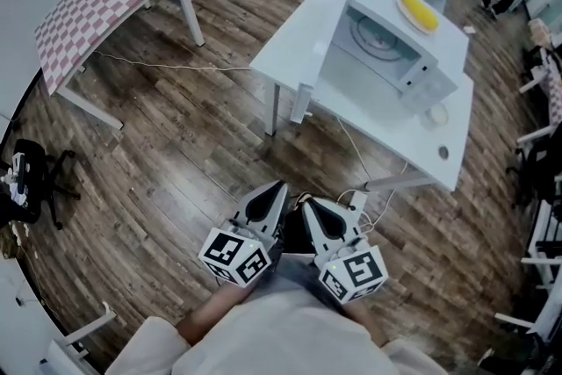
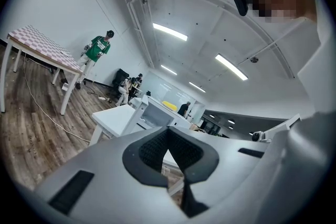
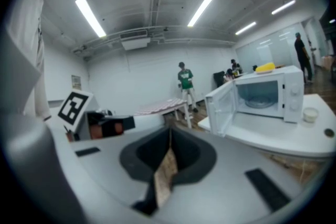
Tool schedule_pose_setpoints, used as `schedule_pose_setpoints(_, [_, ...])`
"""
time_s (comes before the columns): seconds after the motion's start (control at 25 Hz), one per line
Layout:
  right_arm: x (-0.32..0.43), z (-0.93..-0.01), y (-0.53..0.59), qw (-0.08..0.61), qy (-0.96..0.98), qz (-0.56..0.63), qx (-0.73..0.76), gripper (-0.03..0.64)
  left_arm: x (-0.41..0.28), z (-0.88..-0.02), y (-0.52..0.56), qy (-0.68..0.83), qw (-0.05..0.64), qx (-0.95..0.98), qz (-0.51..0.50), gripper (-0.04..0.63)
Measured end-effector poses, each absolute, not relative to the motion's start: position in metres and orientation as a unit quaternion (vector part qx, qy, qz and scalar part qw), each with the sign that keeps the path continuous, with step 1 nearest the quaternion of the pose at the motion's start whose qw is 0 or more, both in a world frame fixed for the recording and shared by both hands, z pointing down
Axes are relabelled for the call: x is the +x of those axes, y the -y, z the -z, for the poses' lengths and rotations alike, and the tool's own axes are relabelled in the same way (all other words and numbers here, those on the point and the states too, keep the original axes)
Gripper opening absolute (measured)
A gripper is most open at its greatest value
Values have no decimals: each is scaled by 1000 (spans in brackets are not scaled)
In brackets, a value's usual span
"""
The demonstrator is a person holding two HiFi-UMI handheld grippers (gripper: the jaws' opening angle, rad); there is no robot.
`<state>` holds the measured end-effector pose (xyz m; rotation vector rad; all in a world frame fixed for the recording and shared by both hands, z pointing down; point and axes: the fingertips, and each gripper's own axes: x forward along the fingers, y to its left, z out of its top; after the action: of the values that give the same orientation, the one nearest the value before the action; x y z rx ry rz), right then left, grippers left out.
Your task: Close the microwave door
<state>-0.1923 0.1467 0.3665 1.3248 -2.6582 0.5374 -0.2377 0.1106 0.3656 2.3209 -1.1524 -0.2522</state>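
Left claw (image 1: 277, 187) and right claw (image 1: 309, 204) both pinched together, empty, well short of the microwave (image 1: 397, 50); I'd push its open door (image 1: 322, 57) near the outer edge.

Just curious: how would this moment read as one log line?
door open | left gripper shut, empty | right gripper shut, empty | both short of microwave

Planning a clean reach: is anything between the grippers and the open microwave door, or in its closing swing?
Nothing visible blocks either. Between the right gripper and the microwave door lie only bare floor and a slack cable low by the table. A small bowl sits beside the control panel, seemingly outside the door's arc.
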Motion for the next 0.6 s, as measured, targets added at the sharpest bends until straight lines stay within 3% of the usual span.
schedule_pose_setpoints(0.6, [-164,-364,-81,49,883,-182,429,25,-206,-366,-54,428,264,862,68,20])
